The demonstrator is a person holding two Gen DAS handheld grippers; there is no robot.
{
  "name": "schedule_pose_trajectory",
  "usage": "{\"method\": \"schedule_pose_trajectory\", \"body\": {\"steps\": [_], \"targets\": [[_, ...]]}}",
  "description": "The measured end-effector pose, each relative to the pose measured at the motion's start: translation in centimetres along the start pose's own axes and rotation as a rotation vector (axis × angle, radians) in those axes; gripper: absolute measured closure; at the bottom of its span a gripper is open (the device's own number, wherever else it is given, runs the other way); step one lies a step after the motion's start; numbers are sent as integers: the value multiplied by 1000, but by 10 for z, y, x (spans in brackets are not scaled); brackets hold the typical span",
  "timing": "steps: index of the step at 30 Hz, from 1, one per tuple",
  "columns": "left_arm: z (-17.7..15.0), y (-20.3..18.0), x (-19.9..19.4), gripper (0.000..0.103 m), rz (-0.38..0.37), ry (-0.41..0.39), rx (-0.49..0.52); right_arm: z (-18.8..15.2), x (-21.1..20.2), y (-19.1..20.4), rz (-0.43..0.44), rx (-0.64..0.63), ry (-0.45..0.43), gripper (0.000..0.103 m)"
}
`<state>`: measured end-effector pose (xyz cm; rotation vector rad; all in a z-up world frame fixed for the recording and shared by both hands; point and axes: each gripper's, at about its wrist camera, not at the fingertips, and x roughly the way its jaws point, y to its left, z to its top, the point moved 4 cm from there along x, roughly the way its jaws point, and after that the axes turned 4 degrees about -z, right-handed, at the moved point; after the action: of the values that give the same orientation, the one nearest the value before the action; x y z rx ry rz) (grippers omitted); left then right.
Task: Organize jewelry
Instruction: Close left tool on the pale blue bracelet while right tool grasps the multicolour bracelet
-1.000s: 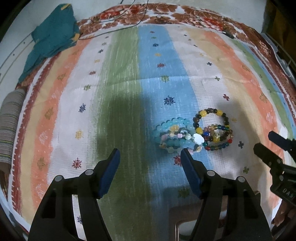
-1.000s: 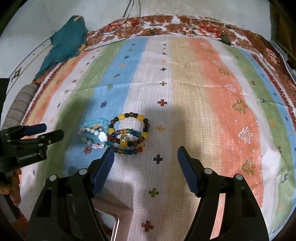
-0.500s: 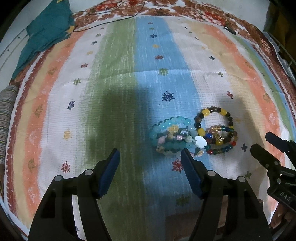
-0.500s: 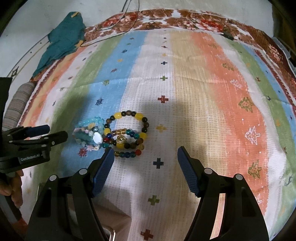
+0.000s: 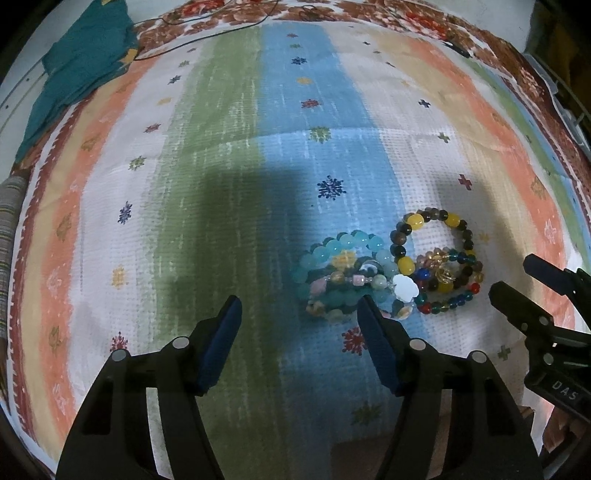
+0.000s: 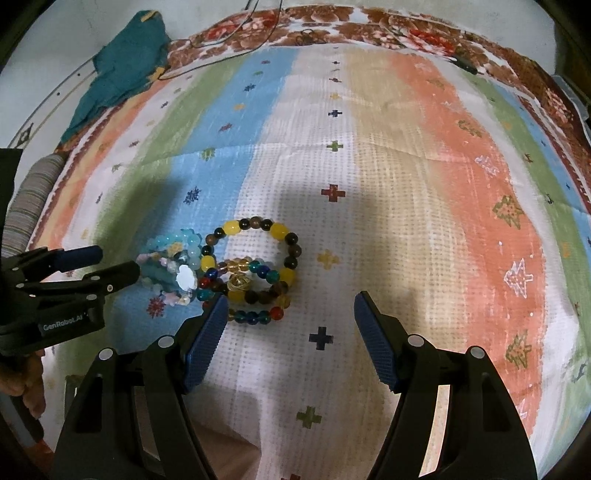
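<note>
A pile of beaded bracelets lies on a striped cloth (image 5: pixel 221 184). The aqua bead bracelets (image 5: pixel 343 277) with a white flower charm lie on the left; the yellow, brown and multicoloured bead bracelets (image 5: pixel 436 258) lie on the right, touching them. My left gripper (image 5: pixel 297 317) is open and empty, just short of the aqua pile; its right finger sits at the pile's near edge. My right gripper (image 6: pixel 288 314) is open and empty, just short of the multicoloured bracelets (image 6: pixel 255 269). The aqua bracelets (image 6: pixel 173 266) show in the right wrist view, beside the left gripper (image 6: pixel 110 267).
A teal cloth (image 5: pixel 81 70) lies bunched at the far left corner. A thin black cable (image 5: pixel 207 33) runs along the cloth's far floral border. A striped roll (image 5: pixel 9 221) lies at the left edge. The right gripper (image 5: pixel 524 284) shows at the right of the left wrist view.
Both grippers have moved forward and lower toward the bracelets, which now appear larger and closer to the fingertips. Both stay open. The bracelets have not moved.
</note>
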<state>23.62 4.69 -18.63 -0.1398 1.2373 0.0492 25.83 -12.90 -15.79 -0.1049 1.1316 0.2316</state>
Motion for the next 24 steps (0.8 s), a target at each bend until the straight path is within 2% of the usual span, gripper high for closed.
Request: {"method": "schedule_pose_trajectory", "body": {"steps": [2,3,7,11,13,16,18,21,24], "targets": [[0,0,4,55,7,10,5,1,3,1,2,-3,6,34],[0,0,6,57,9,17,7,1,5,2,3,-5,10,39],[0,2,11,57,13,31,7,0,15,4,3,-14,37,45],[2,3,14,61,1,36,12,-2,23,7,-8,-29,61,62],[3,3,17,63,1,40,15,-4,27,10,-5,-39,71,65],[4,3,19,75,-15,41,18,-3,30,13,0,-46,70,70],[3,1,19,85,-28,44,24,-2,32,13,21,-38,75,78],[1,-3,21,90,-31,51,41,-2,36,13,33,-31,79,86],[0,-7,21,93,-21,58,51,-2,37,12,60,-9,81,89]]}}
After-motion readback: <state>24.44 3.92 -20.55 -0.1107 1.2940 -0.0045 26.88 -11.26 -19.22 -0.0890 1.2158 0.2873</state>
